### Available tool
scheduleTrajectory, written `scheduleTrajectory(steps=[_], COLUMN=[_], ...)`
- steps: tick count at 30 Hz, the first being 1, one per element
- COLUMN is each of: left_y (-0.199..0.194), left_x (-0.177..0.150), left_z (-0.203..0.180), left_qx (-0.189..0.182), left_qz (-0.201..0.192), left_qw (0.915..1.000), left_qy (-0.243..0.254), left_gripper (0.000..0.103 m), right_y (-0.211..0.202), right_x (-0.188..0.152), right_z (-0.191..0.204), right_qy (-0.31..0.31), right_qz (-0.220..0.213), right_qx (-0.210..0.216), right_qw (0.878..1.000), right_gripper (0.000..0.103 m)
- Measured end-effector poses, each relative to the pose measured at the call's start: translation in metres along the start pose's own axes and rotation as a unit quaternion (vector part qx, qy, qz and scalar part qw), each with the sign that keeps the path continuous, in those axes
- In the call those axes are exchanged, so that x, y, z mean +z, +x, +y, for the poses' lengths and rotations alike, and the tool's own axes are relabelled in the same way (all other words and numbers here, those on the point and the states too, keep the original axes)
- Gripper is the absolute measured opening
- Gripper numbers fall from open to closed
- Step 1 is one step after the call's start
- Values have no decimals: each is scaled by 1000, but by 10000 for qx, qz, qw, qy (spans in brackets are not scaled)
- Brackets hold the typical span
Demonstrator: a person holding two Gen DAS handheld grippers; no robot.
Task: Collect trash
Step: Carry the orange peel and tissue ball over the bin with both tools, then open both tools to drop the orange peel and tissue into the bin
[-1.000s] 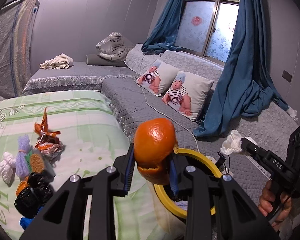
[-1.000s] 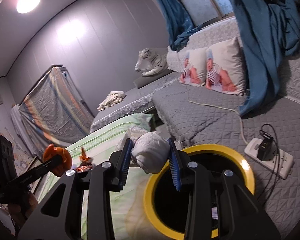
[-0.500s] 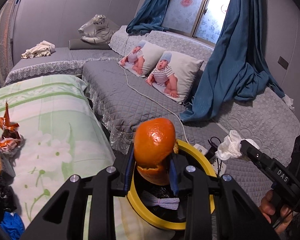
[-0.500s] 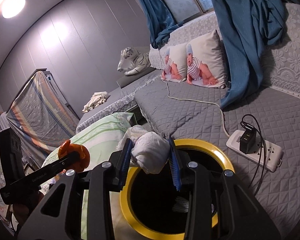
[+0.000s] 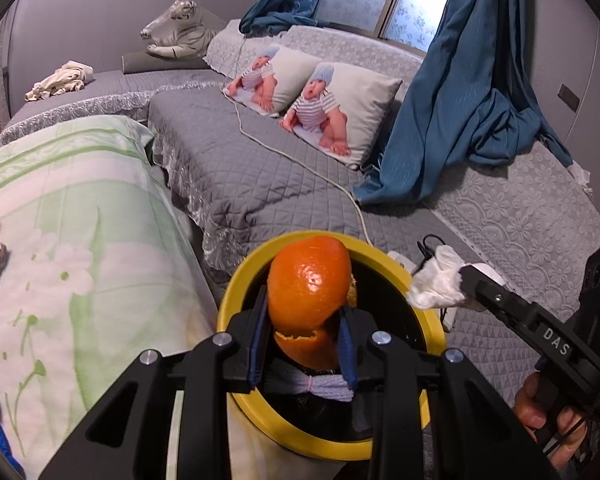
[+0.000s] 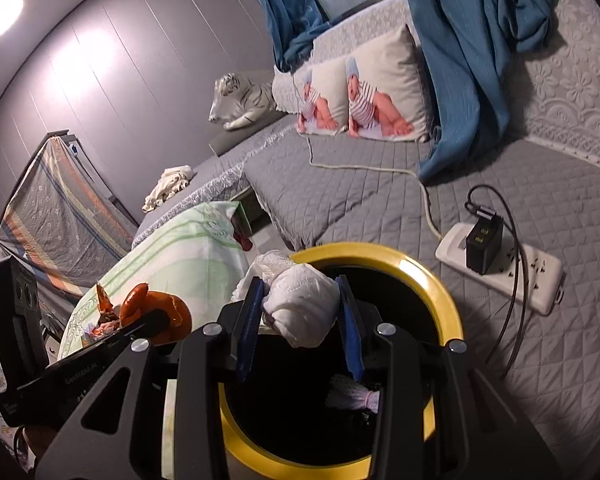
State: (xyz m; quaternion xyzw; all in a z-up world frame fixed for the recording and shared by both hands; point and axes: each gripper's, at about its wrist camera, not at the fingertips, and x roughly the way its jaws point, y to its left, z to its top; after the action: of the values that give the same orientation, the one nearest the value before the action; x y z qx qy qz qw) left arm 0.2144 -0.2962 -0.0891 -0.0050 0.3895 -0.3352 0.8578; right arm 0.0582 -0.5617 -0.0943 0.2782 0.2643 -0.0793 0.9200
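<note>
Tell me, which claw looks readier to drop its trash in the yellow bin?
Probably left: its orange peel hangs over the bin opening. The right claw's tissue wad sits nearer the rim.

Right gripper (image 6: 300,312) clamps white tissue wad (image 6: 300,310) above yellow-rimmed bin (image 6: 446,304)

Over the last second both tools have travelled from above the green-patterned table's edge to over the yellow-rimmed bin (image 5: 332,446). The left tool (image 5: 303,354), clamped on the orange peel (image 5: 310,300), now hangs above the bin's black mouth, where a second ago only part of the rim showed behind it. The right tool (image 6: 300,324), gripping the white tissue wad (image 6: 300,308), has likewise come over the opening. The trash pile on the table has slid almost out of the left view.
</note>
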Motion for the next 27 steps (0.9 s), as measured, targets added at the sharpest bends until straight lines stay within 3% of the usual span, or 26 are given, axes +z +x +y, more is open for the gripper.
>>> scheduleTrajectory(steps=[11, 16, 20, 27], left_y=[19, 18, 12, -2], left_x=[-12, -14, -13, -8], left_z=[-7, -10, -10, -1], left_qx=[-193, -326, -315, -237], left_qz=[223, 201, 51, -181], left_qw=[9996, 9993, 9995, 9994], left_qy=[9, -36, -57, -183], left_gripper=[28, 33, 50, 64], right_y=[18, 16, 11, 7], right_x=[-9, -9, -7, -4], right_z=[-14, -18, -20, -22], right_qy=[266, 359, 452, 567], right_qz=[214, 147, 76, -13], right_qx=[-261, -340, -335, -334], right_qw=[9991, 9987, 9984, 9978], right_gripper=[35, 40, 45, 56])
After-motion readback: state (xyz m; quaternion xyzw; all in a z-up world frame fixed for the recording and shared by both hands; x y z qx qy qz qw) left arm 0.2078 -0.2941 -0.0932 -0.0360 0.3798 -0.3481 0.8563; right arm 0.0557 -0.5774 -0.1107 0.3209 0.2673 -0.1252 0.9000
